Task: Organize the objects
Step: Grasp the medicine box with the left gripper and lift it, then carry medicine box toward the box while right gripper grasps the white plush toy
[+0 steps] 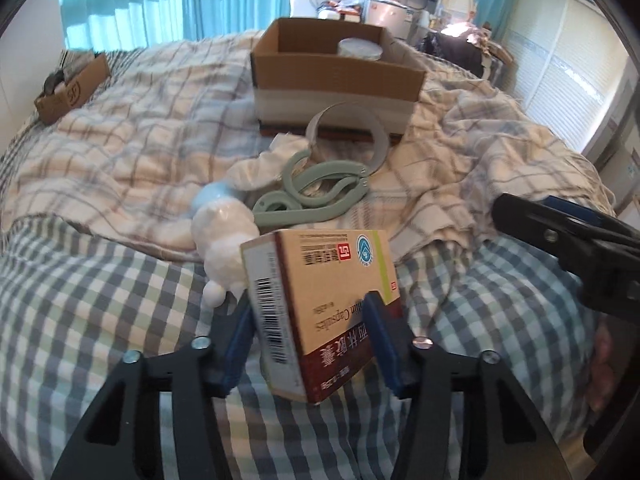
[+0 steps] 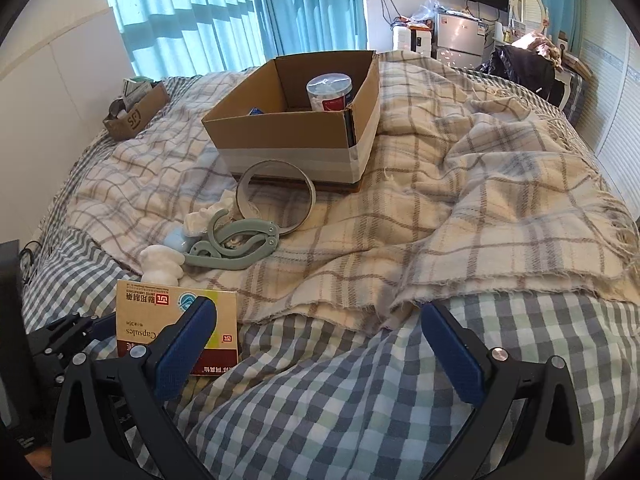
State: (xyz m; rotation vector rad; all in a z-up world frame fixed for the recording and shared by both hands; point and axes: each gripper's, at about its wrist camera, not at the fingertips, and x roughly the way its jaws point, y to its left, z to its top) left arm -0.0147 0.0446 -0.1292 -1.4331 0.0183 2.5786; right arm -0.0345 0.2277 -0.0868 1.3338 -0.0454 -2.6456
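Medicine box (image 1: pixel 320 312) sits clamped between the left gripper's (image 1: pixel 311 338) blue pads, over the checked sheet (image 1: pixel 100 300) at 6 o'clock in the left view; its long axis runs away from the camera, barcode side to the left, print upside down. Right gripper (image 2: pixel 320 354) hangs spread wide, holding nothing, with the box at its 9 o'clock. Farther out, toward 12, lie a white plush (image 1: pixel 224 240), green hangers (image 1: pixel 316 196) and a tape ring (image 1: pixel 348 136) on the plaid blanket (image 2: pixel 460 208). Beyond them stands an open carton (image 2: pixel 296 136) with a canister (image 2: pixel 329 91) inside.

bright curtain-filtered daylight, sharp centre, fisheye-warped edges
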